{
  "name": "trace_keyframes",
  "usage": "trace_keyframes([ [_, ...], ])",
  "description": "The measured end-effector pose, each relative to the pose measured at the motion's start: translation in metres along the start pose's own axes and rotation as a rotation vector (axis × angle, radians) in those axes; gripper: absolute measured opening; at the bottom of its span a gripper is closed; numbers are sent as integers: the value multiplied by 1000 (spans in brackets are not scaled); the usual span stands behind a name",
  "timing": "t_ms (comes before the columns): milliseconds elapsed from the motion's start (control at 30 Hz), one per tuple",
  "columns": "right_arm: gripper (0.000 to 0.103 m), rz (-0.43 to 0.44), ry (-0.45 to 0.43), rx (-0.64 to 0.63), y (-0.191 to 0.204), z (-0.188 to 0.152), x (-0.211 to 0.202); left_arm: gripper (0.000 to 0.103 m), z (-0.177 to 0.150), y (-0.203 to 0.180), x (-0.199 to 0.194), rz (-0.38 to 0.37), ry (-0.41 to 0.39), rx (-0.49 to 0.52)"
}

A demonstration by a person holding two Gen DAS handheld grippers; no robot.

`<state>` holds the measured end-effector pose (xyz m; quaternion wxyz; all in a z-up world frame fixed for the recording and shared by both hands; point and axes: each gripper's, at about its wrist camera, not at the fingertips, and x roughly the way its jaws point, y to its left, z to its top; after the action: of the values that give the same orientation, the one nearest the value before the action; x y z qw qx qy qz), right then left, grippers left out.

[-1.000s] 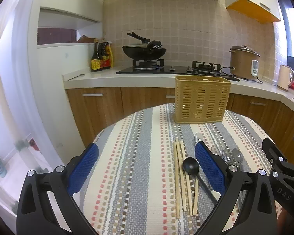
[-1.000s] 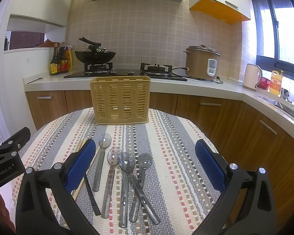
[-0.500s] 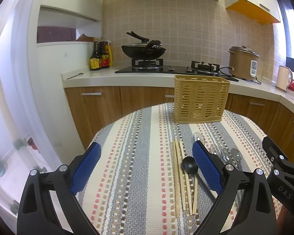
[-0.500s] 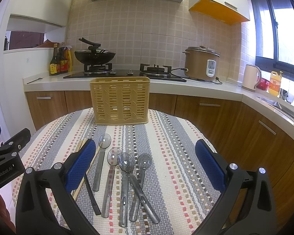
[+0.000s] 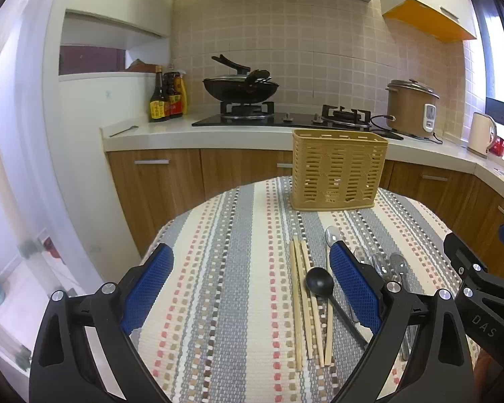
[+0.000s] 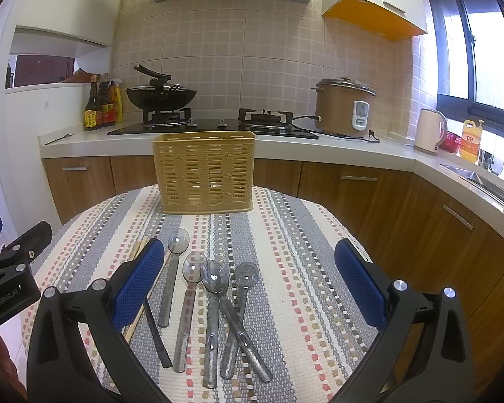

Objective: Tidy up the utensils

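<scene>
The left hand-held gripper (image 5: 250, 273) is hovering low over the near part of the counter (image 5: 218, 268), its blue-padded fingers spread wide and holding nothing. The right hand-held gripper (image 6: 248, 270) is hanging beside it, likewise spread wide and empty. The counter is wearing a striped woven cloth.

Every utensil is lying flat on the cloth, none yet sorted. Several wooden chopsticks (image 5: 302, 299) are lying side by side, pointing from the near edge toward the far edge. A black spoon (image 5: 320, 282) is resting with its bowl touching them and its handle running back toward the near edge. To the right, four clear grey spoons (image 6: 215, 288) are fanned out, and two of their handles are crossing. A yellow slotted basket (image 6: 203, 171) is standing upright at the far edge, well apart from the utensils; its inside is hidden from both views.

Judging from this, the step in hand is choosing a first piece to lift. The outermost clear spoon, lying free of the others, looks easiest for the right gripper. Closing across a handle near its middle should keep it from tipping. The crossed pair is best left until later, since lifting the lower one would drag the other. The chopsticks may roll, so gathering them together looks wiser than taking one.
</scene>
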<state>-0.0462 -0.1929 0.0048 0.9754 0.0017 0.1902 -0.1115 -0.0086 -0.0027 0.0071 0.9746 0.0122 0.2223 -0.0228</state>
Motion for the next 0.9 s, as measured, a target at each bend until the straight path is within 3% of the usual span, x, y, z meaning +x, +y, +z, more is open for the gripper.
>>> trace_keyframes([
  [900, 97, -11, 0, 1, -2, 0, 0, 91, -1, -1, -4, 3, -15, 9],
])
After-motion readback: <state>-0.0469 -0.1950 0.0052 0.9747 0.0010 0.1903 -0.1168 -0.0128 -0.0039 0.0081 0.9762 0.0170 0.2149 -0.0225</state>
